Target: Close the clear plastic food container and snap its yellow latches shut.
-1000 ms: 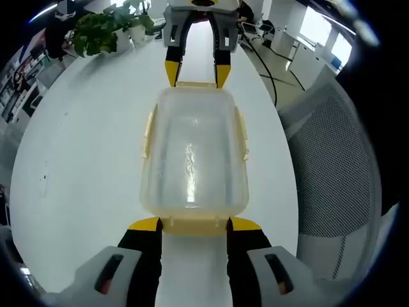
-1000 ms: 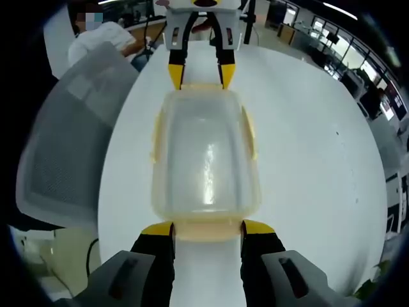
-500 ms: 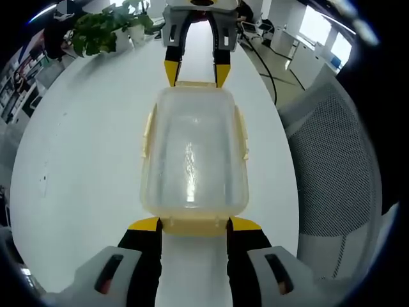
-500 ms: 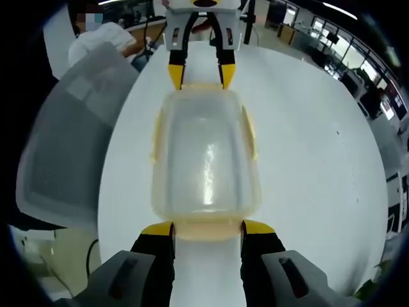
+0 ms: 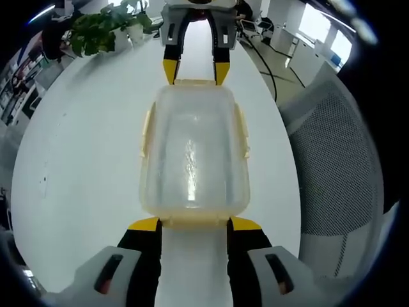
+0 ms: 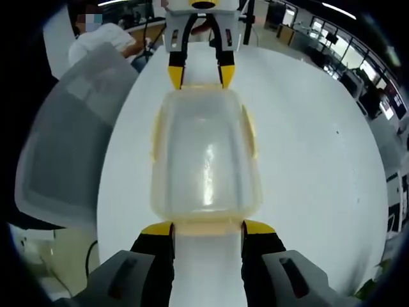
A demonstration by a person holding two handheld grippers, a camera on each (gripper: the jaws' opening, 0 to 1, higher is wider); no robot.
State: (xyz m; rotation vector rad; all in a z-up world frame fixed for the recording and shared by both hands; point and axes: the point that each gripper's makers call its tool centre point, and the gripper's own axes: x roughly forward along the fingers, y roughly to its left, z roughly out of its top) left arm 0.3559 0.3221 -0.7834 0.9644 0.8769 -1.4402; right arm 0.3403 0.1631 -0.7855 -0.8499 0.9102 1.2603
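Lidded container (image 5: 193,153) sat on white worktop (image 5: 83,147). Left claw (image 5: 194,224) and right claw (image 6: 207,227), both released, bracketed opposite end latches. Latching step; next, press each downward.

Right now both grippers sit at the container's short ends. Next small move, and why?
Probably press both end latches down to snap them. The lid already lies on the container, and the left gripper and right gripper each straddle a short-end yellow latch with open jaws, facing each other across the white table.
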